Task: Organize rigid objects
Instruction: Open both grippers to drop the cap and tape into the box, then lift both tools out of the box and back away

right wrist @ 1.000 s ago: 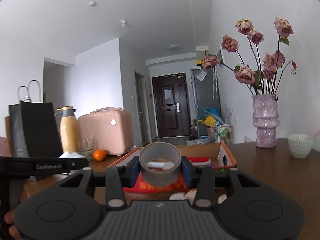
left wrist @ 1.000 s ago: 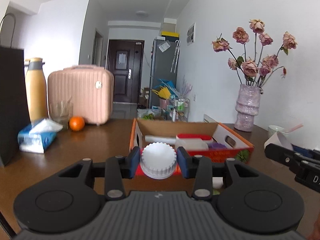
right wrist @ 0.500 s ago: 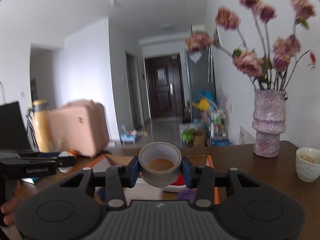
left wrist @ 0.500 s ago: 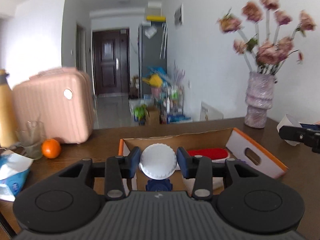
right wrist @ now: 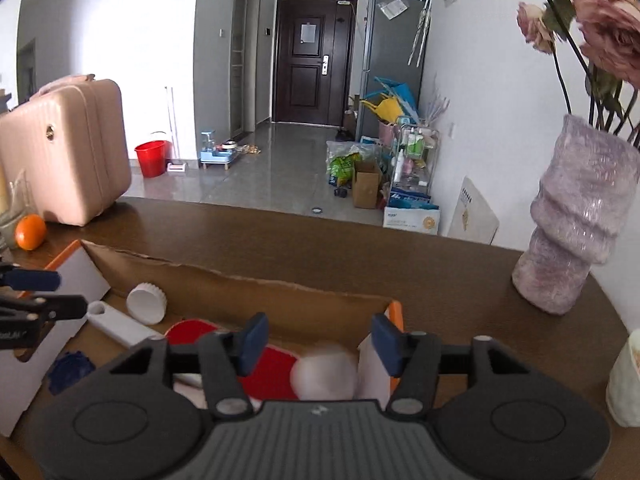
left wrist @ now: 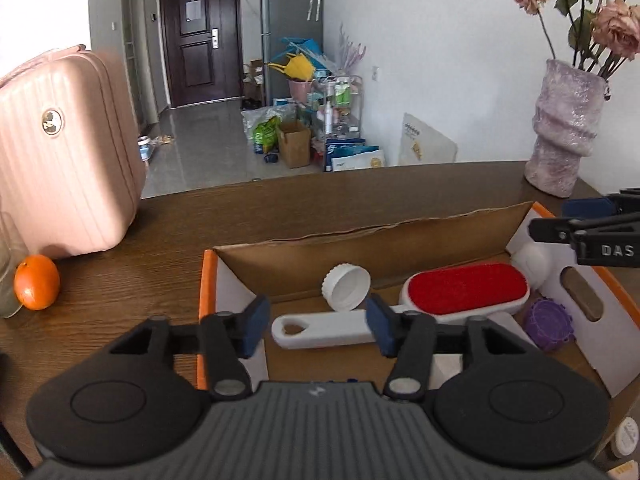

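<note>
Both grippers empty, jaws spread, hovering over orange-edged cardboard box (left wrist: pixel 208 280). Left gripper (left wrist: pixel 316 322) nearer white ribbed plastic cap (left wrist: pixel 347 287), which lies just ahead between its fingers, tipped against back wall (on white-handled red lint brush (left wrist: pixel 400 312), long axis crosswise). Right gripper (right wrist: pixel 318 344) above blurred white ball (right wrist: pixel 324 372).

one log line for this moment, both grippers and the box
left gripper: open, empty | right gripper: open, empty | white cap: in cardboard box | lint brush: in box
</note>
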`<state>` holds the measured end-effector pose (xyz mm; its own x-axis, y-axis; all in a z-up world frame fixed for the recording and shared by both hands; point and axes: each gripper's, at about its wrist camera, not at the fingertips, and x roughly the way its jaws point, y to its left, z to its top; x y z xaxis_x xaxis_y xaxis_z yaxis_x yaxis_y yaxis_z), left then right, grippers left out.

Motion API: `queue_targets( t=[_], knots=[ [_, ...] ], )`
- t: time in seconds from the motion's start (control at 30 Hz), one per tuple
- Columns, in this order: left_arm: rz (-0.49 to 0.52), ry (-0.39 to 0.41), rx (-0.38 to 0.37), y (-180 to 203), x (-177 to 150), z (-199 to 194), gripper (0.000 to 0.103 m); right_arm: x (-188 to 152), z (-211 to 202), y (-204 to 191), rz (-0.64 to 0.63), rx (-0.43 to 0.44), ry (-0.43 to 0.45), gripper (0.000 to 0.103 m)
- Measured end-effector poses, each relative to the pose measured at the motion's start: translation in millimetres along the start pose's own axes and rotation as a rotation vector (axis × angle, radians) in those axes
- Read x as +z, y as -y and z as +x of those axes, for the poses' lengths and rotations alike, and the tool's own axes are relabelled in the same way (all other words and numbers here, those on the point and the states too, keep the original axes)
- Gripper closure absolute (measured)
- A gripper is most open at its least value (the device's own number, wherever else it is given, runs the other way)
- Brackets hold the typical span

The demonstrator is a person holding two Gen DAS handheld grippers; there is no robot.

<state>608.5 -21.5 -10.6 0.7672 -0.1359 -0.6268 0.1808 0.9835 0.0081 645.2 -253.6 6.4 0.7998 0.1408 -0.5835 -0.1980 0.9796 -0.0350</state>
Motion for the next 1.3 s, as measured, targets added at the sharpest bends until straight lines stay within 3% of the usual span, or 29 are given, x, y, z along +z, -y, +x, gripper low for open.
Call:
queue_targets(
  t=[0.27, 0.5, 0.63, 0.93, 1.07, 1.3],
  knots=[
    [-0.039, 0.016, 0.048, -12.1, 8.2, -24.9, 0.022, 14.0, -32.8, 4.3, 0.024, 0.028, 0.019, 0.029],
    [-0.052, 0.070, 0.063, -7.5, 17.2, -87.4, 0.017, 20.9, -82.3, 0.2, 0.024, 0.090, -0.021, 0.021],
    [-0.046, 0.109, 0.074, -0.2, 13.6, -130.2, 0.011, 18.3, -122.5, -9.1, 0.008, 0.094, 0.005, 0.019],
    [-0.080, 0.304, 0.110, 15.5, -18.8, -238.4, 0.003, -11.8, -233.1, -22.1, 0.065, 0.117, 0.237, 0.015],
    [-0.111, 0.363, 0.124, 21.3, -43.5, -271.1, 0.002, -43.6, -273.6, -35.4, 0.064, 0.097, 0.350, 0.009],
    [-0.100, 0.439, 0.148, 35.5, -103.9, -318.2, 0.000, -106.8, -327.1, -48.4, 0.102, 0.082, 0.479, 0.006]
  ],
)
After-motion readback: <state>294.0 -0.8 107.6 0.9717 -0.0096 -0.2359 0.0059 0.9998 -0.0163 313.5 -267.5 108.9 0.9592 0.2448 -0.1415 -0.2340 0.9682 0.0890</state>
